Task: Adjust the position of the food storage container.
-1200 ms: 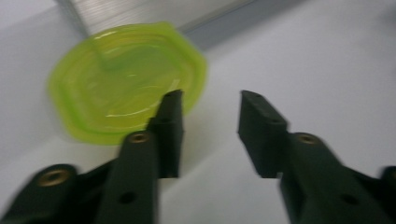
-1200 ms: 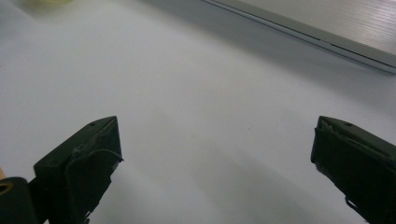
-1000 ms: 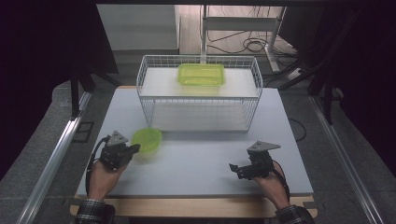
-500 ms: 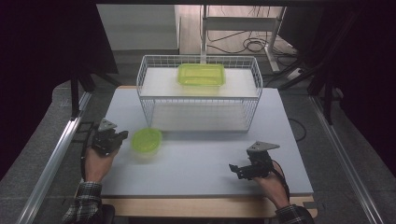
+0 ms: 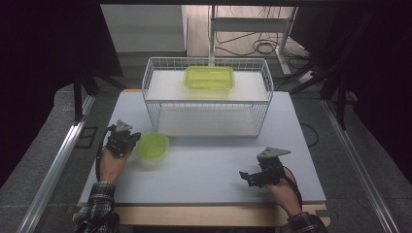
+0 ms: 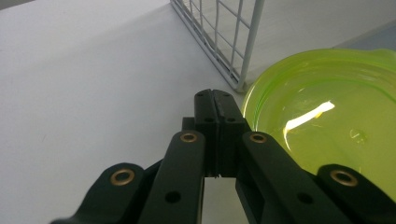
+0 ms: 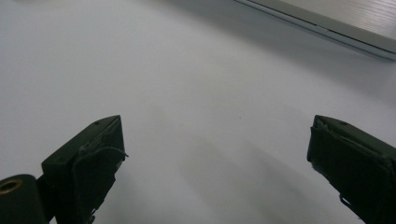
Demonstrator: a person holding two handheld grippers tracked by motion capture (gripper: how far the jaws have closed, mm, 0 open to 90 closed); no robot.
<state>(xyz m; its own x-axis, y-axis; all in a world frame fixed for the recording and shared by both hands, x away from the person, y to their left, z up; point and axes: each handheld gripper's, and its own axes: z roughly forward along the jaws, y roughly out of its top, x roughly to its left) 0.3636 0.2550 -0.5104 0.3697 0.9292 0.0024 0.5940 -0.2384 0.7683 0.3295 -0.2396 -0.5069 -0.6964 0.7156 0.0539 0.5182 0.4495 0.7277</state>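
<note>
A round green lidded container (image 5: 152, 146) stands on the white table (image 5: 209, 162), left of centre. My left gripper (image 5: 129, 139) is shut with nothing in it, and its tips lie just left of the container's rim. In the left gripper view the closed jaws (image 6: 215, 100) point past the green lid (image 6: 327, 112) towards a corner of the wire basket (image 6: 224, 42). Near the front right, my right gripper (image 5: 251, 177) stands wide open over bare table. Nothing lies between its fingertips (image 7: 215, 154).
A white wire basket (image 5: 209, 104) stands at the middle of the table's far side, with a rectangular green container (image 5: 209, 77) in its back part. The table's edge (image 7: 327, 23) runs across the right gripper view. Dark floor and metal rails flank the table.
My left gripper moved away from me along the left of the round container, then in to its rim. The container and the right gripper have stayed put.
</note>
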